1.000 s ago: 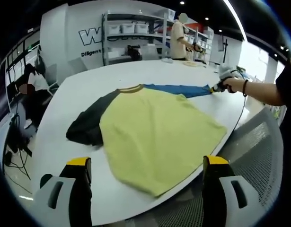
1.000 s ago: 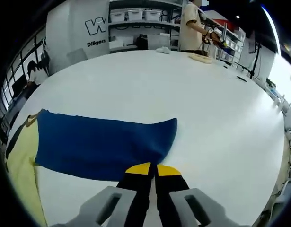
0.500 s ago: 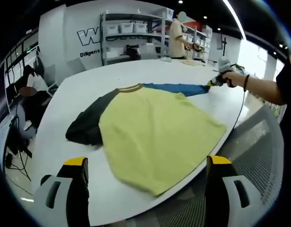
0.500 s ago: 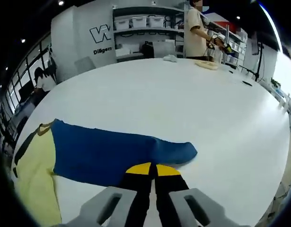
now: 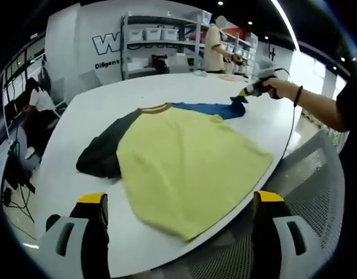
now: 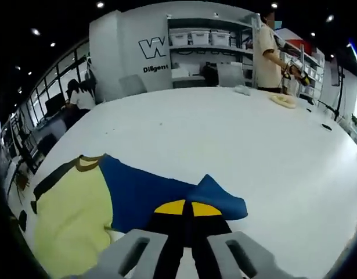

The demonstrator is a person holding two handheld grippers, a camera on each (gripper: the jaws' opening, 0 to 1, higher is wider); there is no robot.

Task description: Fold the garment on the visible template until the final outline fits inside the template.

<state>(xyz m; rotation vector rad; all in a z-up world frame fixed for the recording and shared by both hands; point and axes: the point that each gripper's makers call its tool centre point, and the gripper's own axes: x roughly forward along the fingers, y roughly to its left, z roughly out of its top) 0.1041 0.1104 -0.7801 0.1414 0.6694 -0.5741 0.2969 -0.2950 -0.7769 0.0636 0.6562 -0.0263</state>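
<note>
In the left gripper view, a garment (image 5: 184,168) is seen lying flat on a large white surface (image 5: 108,104). Its body is pale yellow, with a mustard collar band at the neck. A black sleeve (image 5: 103,154) is bunched on the side of the yellow body away from the person, and a blue sleeve (image 5: 210,108) is stretched out from the collar toward the person's hand (image 5: 277,88). The yellow hem reaches close to the surface's near edge. The left claw (image 5: 178,232) is held spread wide, its two yellow-tipped jaws standing well apart and clear of the garment, with nothing between them. The right claw (image 5: 243,95) is seen at the far end of the blue sleeve, carried by the hand. Beyond the garment, shelving (image 5: 161,43) with white bins is seen against the wall, and a standing person (image 5: 214,49) is beside it.

In the right gripper view, the right claw (image 6: 187,212) is pressed together on the cuff end of the blue sleeve (image 6: 161,195), whose tip is folded back over itself beside the jaws. The sleeve is joined to the yellow body (image 6: 74,224) at the mustard collar (image 6: 88,163), with a thin black strip running past it. The white surface (image 6: 253,151) spreads bare beyond the sleeve. A seated person (image 6: 79,99) is seen at its far edge.
</note>
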